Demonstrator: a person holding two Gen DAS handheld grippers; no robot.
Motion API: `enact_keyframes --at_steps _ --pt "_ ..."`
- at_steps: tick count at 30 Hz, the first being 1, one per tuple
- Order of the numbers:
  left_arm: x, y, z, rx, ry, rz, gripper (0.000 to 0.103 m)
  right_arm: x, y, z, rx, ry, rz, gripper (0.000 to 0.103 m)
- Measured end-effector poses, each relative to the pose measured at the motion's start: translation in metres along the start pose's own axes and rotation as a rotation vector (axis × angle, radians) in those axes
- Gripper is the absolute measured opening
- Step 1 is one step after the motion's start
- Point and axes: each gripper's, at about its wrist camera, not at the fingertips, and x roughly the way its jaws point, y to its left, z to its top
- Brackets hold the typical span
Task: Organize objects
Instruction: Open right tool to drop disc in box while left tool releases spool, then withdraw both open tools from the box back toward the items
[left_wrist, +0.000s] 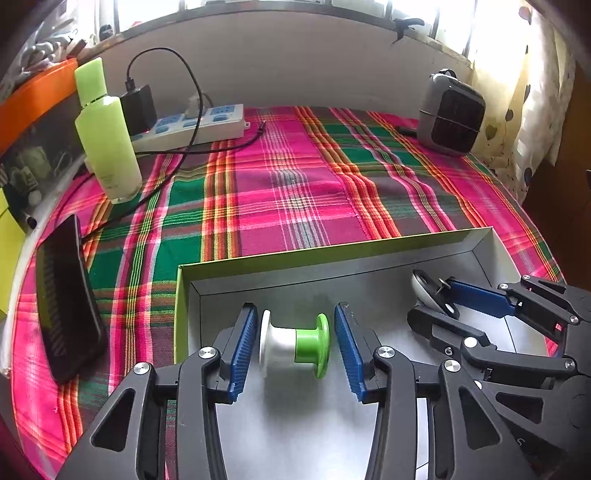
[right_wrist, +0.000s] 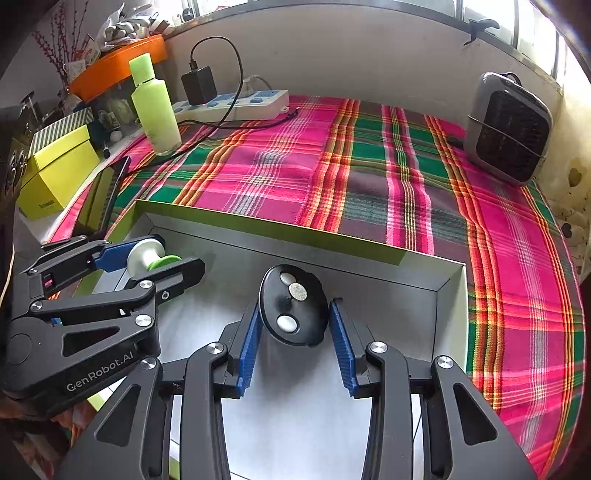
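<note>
A shallow box (left_wrist: 332, 254), green outside and grey-white inside, lies on the plaid cloth. A spool (left_wrist: 295, 341), half white and half green, rests on the box floor between the blue pads of my left gripper (left_wrist: 295, 309); thin gaps show on both sides, so the gripper is open. In the right wrist view a black oval object (right_wrist: 293, 310) with white dots on its underside sits tilted in the box (right_wrist: 295, 232) between the pads of my right gripper (right_wrist: 295, 304), which stand just off it, open. Each gripper also shows in the other's view: right gripper (left_wrist: 432, 301), left gripper (right_wrist: 155, 258).
On the plaid cloth (left_wrist: 295, 192) stand a green bottle (left_wrist: 107, 136) and a power strip (left_wrist: 192, 125) with a black charger and cable at the back left. A dark phone (left_wrist: 70, 302) lies left of the box. A small grey heater (left_wrist: 452, 114) sits back right. A yellow box (right_wrist: 55, 170) stands far left.
</note>
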Motion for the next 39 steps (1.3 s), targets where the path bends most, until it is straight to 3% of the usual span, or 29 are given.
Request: enact_keyframes --at_steps 6,16,28,39 --pt "-0.015 0.002 -0.004 -0.016 -0.021 -0.005 0.047 -0.011 -0.001 -0.004 0.024 -0.022 -0.008 0.051" --pt "-0.051 0.008 -0.022 -0.044 -0.06 -0.017 0.048 -0.042 0.002 -0.02 0.051 -0.071 -0.018 0.052" --pt "-0.097 0.007 -0.074 -0.06 -0.107 -0.025 0.048 -0.095 0.005 -0.067 0.09 -0.148 -0.023 0.052" --pt "-0.116 0.008 -0.115 -0.099 -0.092 -0.101 0.048 -0.117 0.012 -0.108 0.105 -0.165 -0.019 0.052"
